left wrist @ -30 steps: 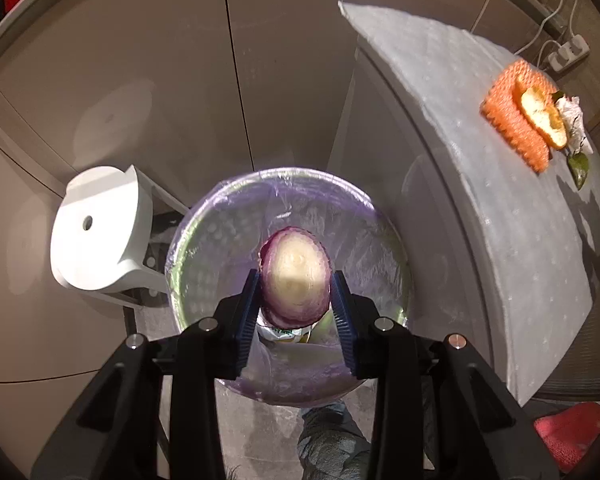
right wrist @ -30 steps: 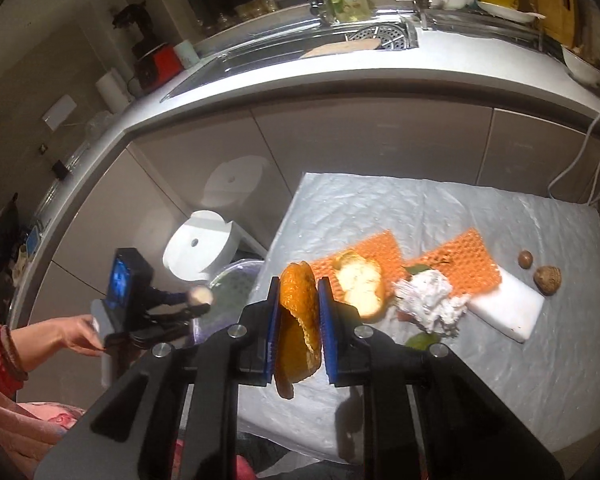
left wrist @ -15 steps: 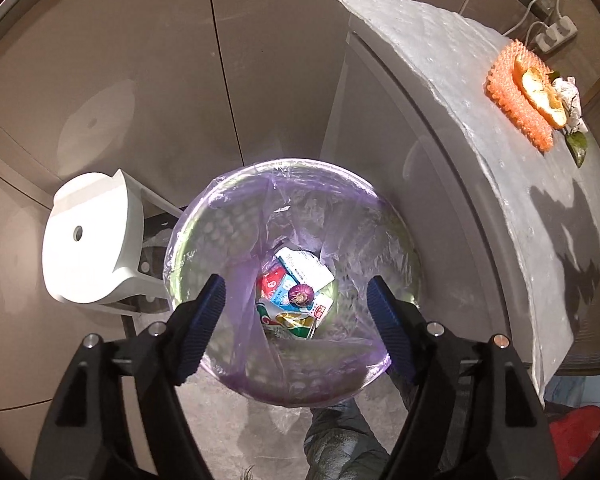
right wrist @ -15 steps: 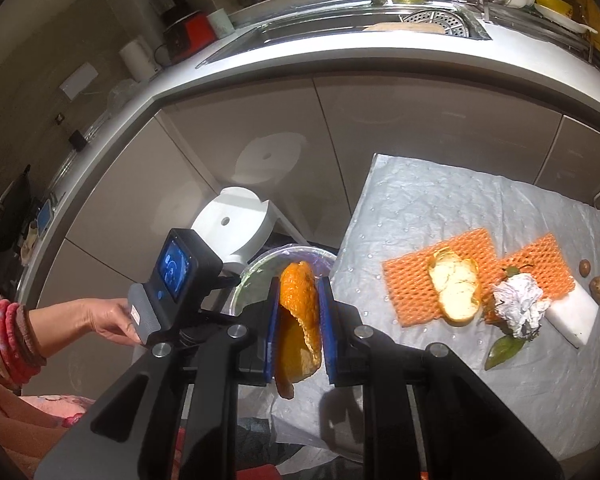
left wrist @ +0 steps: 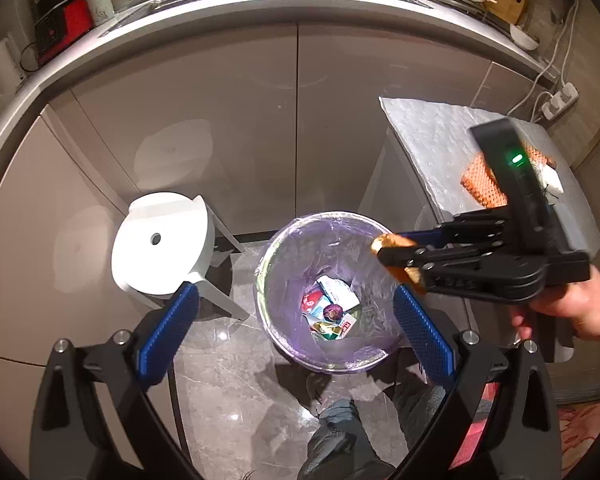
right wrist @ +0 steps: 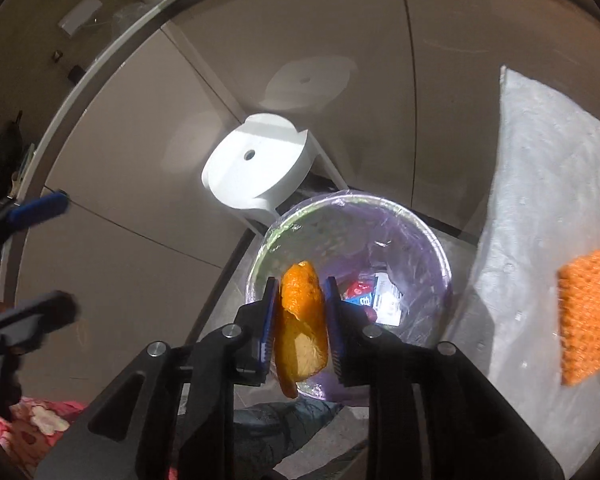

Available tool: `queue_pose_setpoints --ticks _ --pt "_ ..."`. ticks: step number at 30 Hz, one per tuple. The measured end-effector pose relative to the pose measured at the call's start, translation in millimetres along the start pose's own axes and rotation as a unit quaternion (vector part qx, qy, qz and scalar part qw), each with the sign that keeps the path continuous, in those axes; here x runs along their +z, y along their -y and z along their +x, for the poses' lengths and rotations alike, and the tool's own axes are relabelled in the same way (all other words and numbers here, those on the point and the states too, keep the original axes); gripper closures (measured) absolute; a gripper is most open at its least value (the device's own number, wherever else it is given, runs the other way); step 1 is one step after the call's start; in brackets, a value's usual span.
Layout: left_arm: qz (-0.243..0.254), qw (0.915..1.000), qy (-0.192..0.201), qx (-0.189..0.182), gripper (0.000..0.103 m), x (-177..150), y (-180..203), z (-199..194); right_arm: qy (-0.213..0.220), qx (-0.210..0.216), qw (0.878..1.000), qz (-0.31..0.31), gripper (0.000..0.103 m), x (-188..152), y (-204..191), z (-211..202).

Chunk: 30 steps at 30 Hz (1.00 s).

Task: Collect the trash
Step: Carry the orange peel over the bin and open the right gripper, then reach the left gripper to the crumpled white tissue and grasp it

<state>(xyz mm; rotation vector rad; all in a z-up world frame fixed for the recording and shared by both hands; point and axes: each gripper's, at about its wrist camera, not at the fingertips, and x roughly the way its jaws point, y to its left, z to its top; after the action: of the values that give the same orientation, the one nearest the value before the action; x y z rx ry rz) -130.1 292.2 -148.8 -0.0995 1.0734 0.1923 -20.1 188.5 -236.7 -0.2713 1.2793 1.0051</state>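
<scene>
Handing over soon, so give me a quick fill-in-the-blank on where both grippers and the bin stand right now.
The right gripper is shut on a piece of ____ peel.
The left gripper is open and holds ____.
The bin is lined with a ____ bag.
The white stool stands ____ the bin.

Missing words: orange; nothing; purple; beside

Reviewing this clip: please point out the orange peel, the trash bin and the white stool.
orange peel (right wrist: 302, 320): right wrist view, on the peel's middle between the gripper pads.
trash bin (left wrist: 278, 248): left wrist view, on the bag-lined left wall.
white stool (left wrist: 160, 252): left wrist view, on the round seat top.
</scene>
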Motion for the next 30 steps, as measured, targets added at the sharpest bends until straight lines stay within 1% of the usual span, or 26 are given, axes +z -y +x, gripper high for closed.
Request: queue_pose_setpoints --ticks 2,4,7,9,12,14,16,18,20,23,26,30 --pt "-0.003 1.0000 0.004 0.006 0.010 -1 -3 -8 -0.016 -0.005 1.000 -0.012 0.059 0 -2 17" --pt "-0.005 0.9999 0.007 0.011 0.010 -2 -4 -13 -0.026 -0.016 0.999 -0.016 0.049 0 -3 23" --pt "-0.004 0.9998 0.015 0.010 0.010 -1 -1 -19 -0.012 -0.016 1.000 -0.008 0.048 1 1 9" --pt "-0.001 0.9998 0.021 0.005 0.010 4 5 -23 0.012 -0.018 1.000 0.008 0.047 1 8 -17" --pt "0.012 0.9992 0.035 -0.013 0.009 15 23 -28 0.064 -0.032 0.997 0.037 0.038 -5 23 -74" --pt "0.029 0.9980 0.049 -0.029 0.009 24 40 -32 0.104 -0.057 0.992 0.051 0.027 -15 37 -118" --pt "0.049 0.9958 0.062 -0.046 0.009 34 61 -34 0.135 -0.093 0.984 0.068 0.021 -30 54 -159" --pt "0.071 0.9931 0.072 -0.059 0.008 42 86 -32 0.158 -0.119 0.976 0.095 0.020 -49 77 -194" --pt "0.094 0.9898 0.075 -0.076 0.008 50 112 -29 0.168 -0.145 0.967 0.128 0.019 -71 103 -222" --pt "0.119 0.9845 0.079 -0.102 0.008 61 152 -24 0.180 -0.174 0.952 0.176 0.019 -106 143 -254" --pt "0.137 0.9791 0.080 -0.127 0.008 70 191 -18 0.183 -0.195 0.938 0.218 0.019 -138 181 -271" --pt "0.165 0.9715 0.088 -0.146 0.008 81 244 -10 0.185 -0.206 0.928 0.251 0.019 -169 217 -285"
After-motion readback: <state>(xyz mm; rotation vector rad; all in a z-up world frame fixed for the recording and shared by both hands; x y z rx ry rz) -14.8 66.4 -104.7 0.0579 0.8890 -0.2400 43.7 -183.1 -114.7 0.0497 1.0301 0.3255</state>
